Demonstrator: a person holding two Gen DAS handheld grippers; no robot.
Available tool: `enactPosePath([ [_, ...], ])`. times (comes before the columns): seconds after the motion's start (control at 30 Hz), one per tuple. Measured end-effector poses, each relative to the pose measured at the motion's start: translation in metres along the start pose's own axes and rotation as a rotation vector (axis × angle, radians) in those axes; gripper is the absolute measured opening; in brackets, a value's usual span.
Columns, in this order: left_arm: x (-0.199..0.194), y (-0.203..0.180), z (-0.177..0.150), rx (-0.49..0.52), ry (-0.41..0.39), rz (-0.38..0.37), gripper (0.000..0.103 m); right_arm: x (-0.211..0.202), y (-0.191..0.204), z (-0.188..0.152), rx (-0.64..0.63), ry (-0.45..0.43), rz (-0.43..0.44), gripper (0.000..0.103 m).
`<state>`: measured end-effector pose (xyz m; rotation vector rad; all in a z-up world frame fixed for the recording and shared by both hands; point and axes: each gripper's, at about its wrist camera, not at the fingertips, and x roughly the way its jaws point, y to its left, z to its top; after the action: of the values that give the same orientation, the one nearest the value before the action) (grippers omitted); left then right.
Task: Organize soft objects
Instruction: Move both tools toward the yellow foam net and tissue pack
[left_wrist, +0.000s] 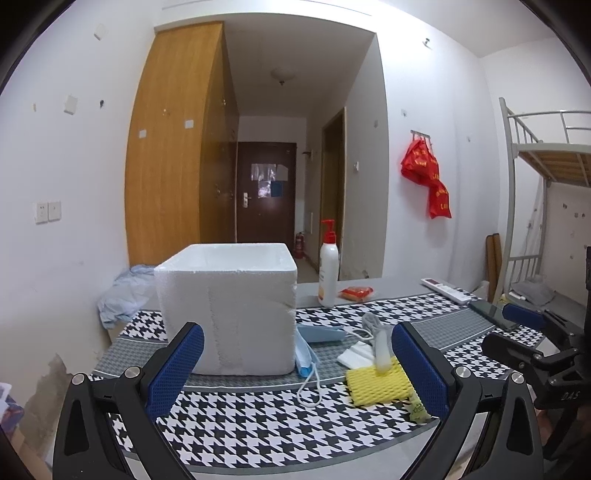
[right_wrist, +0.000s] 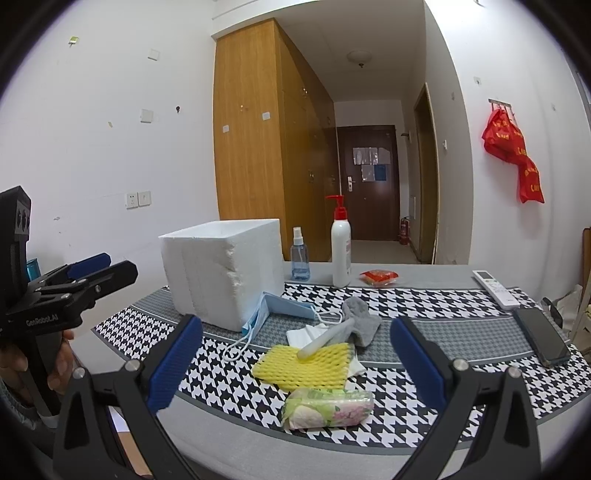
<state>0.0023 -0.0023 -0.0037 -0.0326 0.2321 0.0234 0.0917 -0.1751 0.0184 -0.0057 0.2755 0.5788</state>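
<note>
I see the soft things heaped on the houndstooth cloth (right_wrist: 424, 306) to the right of the white foam box (right_wrist: 221, 269): a yellow foam net (right_wrist: 303, 369) with a white foam tube (right_wrist: 325, 339) lying across it, a grey sock (right_wrist: 360, 314) just behind, white tissues (right_wrist: 301, 334) beside it, and a floral tissue pack (right_wrist: 328, 406) nearest me. A blue face mask (right_wrist: 273, 306) leans against the box's right side, its loops trailing on the cloth. My right gripper (right_wrist: 295, 365) hangs in front of the heap with its jaws spread wide and holding nothing; my left gripper (left_wrist: 295, 365) is likewise spread wide and bare, facing the box. Farther back stand a pump bottle (right_wrist: 340, 251) and a spray bottle (right_wrist: 300, 258); a remote (right_wrist: 495, 288) and a phone (right_wrist: 541, 336) lie to the right.
</note>
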Motion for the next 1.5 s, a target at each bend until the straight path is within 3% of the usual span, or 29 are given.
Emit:
enactPosePath([
  [1.1, 0.012, 0.0, -0.001, -0.003, 0.035, -0.027, 0.102, 0.008, -0.001, 0.001, -0.001, 0.03, -0.005, 0.103],
  [1.5, 0.033, -0.004, -0.008, 0.017, 0.097, -0.054, 0.102, 0.023, -0.005, -0.005, -0.005, 0.085, -0.005, 0.103],
])
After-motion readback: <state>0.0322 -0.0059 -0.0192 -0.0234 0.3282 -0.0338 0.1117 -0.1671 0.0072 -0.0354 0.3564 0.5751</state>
